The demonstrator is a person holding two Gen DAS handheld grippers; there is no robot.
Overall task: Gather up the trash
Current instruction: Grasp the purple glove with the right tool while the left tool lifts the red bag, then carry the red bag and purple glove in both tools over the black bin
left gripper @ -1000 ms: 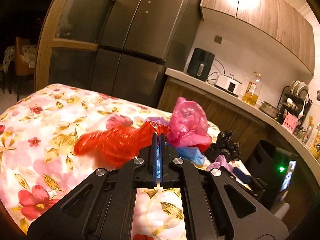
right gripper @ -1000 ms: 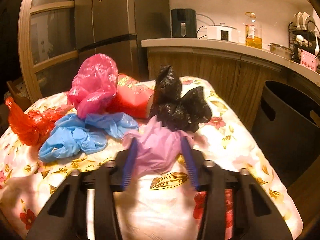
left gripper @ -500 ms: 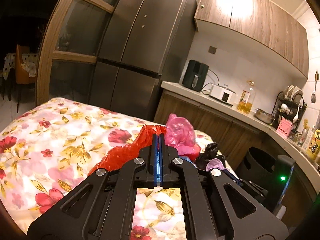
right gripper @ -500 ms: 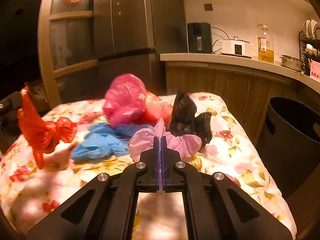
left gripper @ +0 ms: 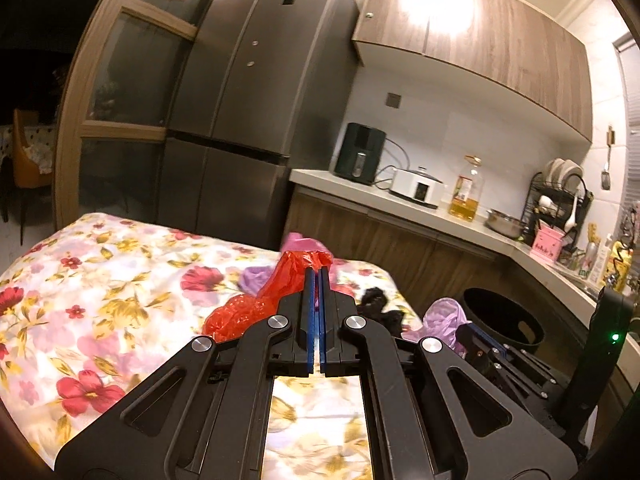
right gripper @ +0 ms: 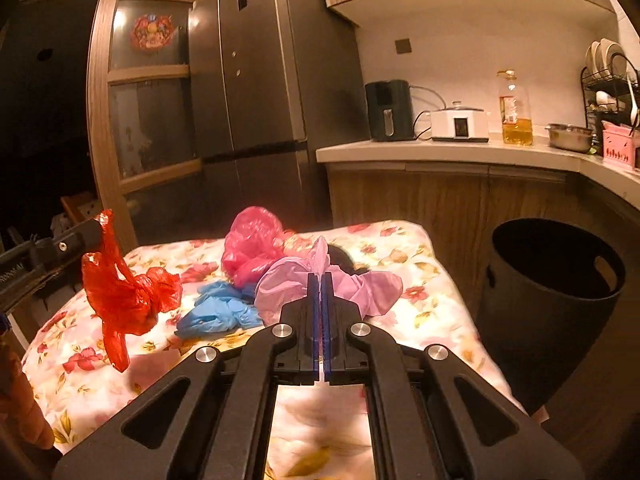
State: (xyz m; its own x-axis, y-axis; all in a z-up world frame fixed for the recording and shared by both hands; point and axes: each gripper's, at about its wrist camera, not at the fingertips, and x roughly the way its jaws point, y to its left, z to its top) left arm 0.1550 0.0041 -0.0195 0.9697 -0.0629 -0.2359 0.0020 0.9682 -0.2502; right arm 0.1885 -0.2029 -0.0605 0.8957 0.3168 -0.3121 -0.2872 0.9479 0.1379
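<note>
Left gripper (left gripper: pixel 319 280) clamps red bag (right gripper: pixel 124 292), right gripper (right gripper: pixel 320 284) clamps lilac bag (right gripper: pixel 332 280); both bags hang above the table (right gripper: pixel 436 292). Black bin (right gripper: pixel 556 276) sits right of the table. Swing both over the bin's mouth before releasing; 3 bags remain on the table.

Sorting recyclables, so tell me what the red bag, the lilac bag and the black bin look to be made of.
Red bag: thin glossy plastic film, translucent and crinkled. Lilac bag: similar thin film, softer sheen, light shows through. Black bin: apparently rigid matte plastic, with a moulded handle slot.
</note>
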